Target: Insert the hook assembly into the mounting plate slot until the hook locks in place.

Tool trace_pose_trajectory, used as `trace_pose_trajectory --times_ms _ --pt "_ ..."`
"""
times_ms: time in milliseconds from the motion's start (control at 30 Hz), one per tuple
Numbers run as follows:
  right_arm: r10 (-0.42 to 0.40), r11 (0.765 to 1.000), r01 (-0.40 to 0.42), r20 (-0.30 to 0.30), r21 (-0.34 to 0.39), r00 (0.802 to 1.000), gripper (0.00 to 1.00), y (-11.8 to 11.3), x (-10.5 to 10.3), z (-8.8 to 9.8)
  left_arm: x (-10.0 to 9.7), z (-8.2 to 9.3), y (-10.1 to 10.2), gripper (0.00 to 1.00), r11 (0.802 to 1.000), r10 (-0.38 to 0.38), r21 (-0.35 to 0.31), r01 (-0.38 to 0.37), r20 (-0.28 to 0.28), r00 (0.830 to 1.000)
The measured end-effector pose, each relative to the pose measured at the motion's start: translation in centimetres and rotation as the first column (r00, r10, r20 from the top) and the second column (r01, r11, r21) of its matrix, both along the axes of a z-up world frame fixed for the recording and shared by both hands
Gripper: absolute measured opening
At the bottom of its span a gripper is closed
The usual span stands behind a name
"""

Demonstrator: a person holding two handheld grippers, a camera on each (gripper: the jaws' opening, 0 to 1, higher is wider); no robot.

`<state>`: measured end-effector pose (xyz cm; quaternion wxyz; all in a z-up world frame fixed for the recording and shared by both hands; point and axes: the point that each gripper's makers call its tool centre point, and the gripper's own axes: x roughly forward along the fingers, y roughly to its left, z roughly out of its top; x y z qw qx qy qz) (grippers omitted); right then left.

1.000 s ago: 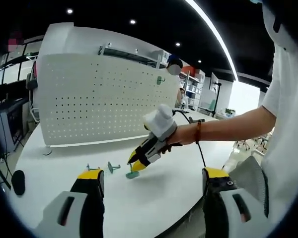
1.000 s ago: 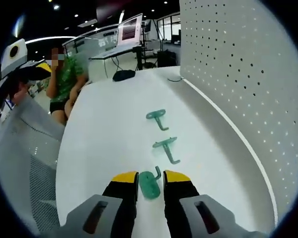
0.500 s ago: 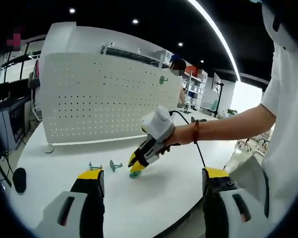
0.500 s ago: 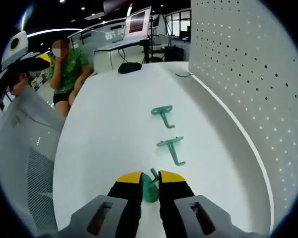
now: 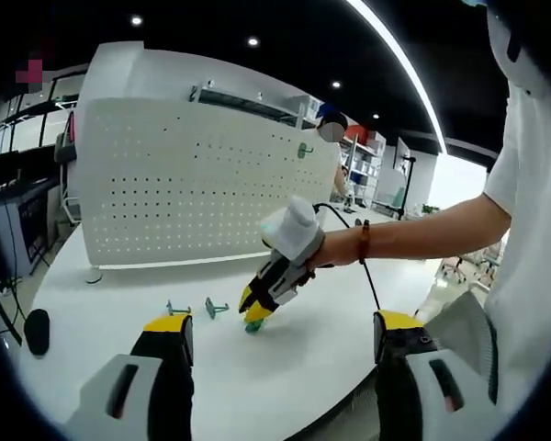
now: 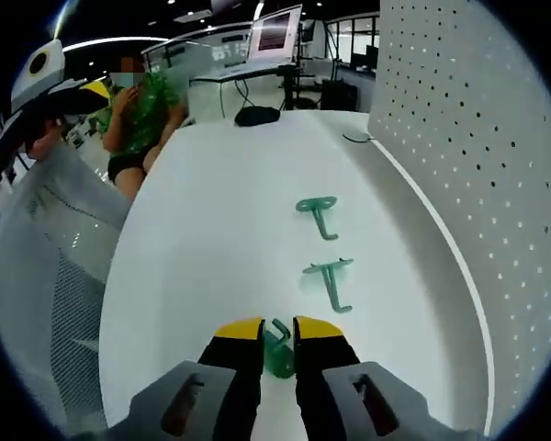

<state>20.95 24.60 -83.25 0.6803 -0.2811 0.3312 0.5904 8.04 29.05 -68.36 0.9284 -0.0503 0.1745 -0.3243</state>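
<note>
On the white tabletop (image 6: 202,230): right gripper (image 6: 277,333) pinching a small green plastic hook (image 6: 277,349), left gripper (image 5: 280,335) spread and idle; pickup step, lift toward the white perforated mounting plate (image 5: 193,184) seemingly next.

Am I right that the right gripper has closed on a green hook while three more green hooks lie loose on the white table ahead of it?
Not quite: the right gripper view shows two loose hooks on the table, not three. The right gripper is indeed closed on a green hook.
</note>
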Motion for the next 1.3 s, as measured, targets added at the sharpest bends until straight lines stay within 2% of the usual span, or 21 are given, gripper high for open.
trace_pose_trajectory --times_ms 167,200,333,433,533,667,833,933,1067,1300 --pt "-0.028 1.0 0.028 -0.006 0.006 1.0 0.02 0.0 0.5 0.6 -0.1 0.1 0.1 0.83 1.0 0.004 -0.005 -0.004 0.002 1.0" --pt "-0.062 0.998 0.062 -0.013 0.006 0.998 0.02 -0.2 0.8 0.7 -0.2 0.0 0.0 0.83 1.0 0.004 -0.006 -0.004 0.002 1.0" --pt "-0.117 0.993 0.116 -0.038 -0.006 0.992 0.02 -1.3 1.1 0.8 -0.2 0.0 0.0 0.83 1.0 0.003 -0.007 -0.003 0.001 1.0" --pt "-0.121 0.993 0.12 -0.051 -0.017 0.991 0.03 -2.1 1.0 0.7 -0.1 0.1 -0.1 0.83 1.0 0.0 -0.01 0.0 0.007 1.0" --pt "-0.111 0.994 0.108 -0.09 -0.034 0.99 0.03 -2.6 0.3 0.4 -0.1 0.1 -0.2 0.83 1.0 -0.003 -0.009 0.003 0.008 1.0" --pt "-0.071 0.997 0.066 -0.113 -0.048 0.991 0.03 -3.0 -0.7 0.3 -0.2 0.0 -0.3 0.82 1.0 -0.008 -0.009 0.008 0.004 1.0" --pt "-0.091 0.995 0.084 -0.145 -0.054 0.985 0.03 -3.4 -0.9 0.2 -0.3 0.1 -0.3 0.82 1.0 -0.012 -0.009 0.012 0.004 1.0" --pt "-0.07 0.996 0.06 -0.182 -0.058 0.981 0.09 -3.5 -1.6 0.3 -0.3 0.2 -0.3 0.82 1.0 -0.015 -0.005 0.015 0.007 1.0" --pt "-0.033 0.997 0.02 -0.171 -0.075 0.985 0.1 -3.4 -1.7 0.2 -0.2 0.4 -0.2 0.82 1.0 -0.014 -0.009 0.014 0.012 1.0" --pt "0.029 0.991 -0.053 -0.195 -0.12 0.98 0.11 -2.8 -2.4 -0.9 -0.4 0.6 0.3 0.82 1.0 0.0 -0.013 0.0 0.016 1.0"
